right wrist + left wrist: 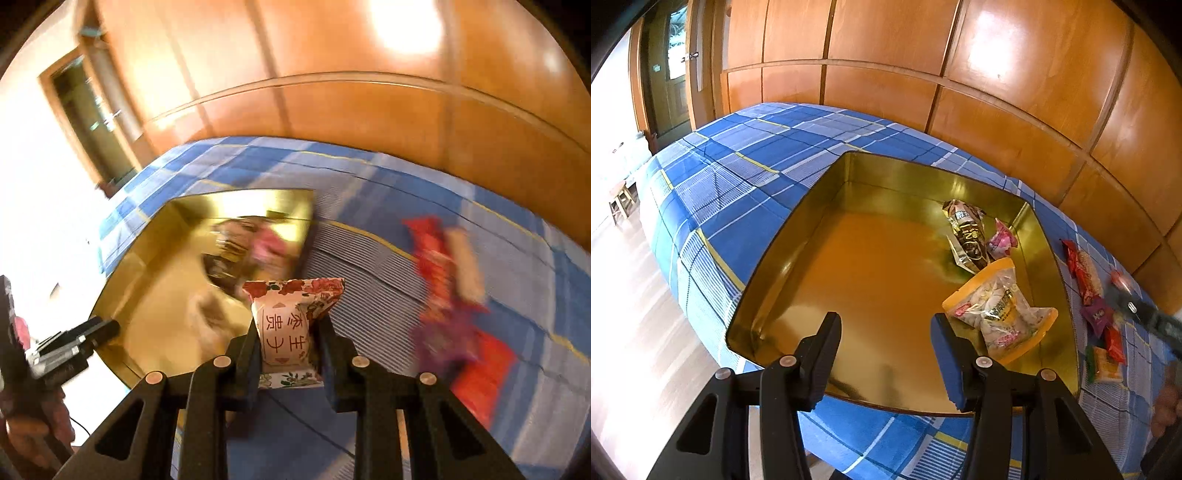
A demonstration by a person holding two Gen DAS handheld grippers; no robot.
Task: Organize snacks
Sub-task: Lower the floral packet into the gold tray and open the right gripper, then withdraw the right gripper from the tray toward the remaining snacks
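Snack packet (286,328), white w/ red floral print and red characters, sits clamped between the right gripper (288,332) fingers at lower centre of the right wrist view, long axis roughly along the fingers, crimped end pointing away. Gold tin tray (147,258) lies up and left of it in that frame, rim near the packet; judging by this, next move is a short carry left over the rim, then release. View is motion-blurred, so exact gap to the rim is unclear.

Left gripper (886,332) is spread wide, holding nothing, hovering over the tray's near edge (768,258) at bottom centre of the left wrist view. Right is clearly the nearer one for this packet.

Tray: shiny, smooth metal, shallow walls, rounded corners. Already inside, right side: yellow-edged clear pouch (997,310), crinkly brown-gold foil bag (967,236), small pink wrapped sweet (1003,240). Loose red, purple and orange wrappers (1097,314) on the blue plaid cloth (738,177) right of the tray.
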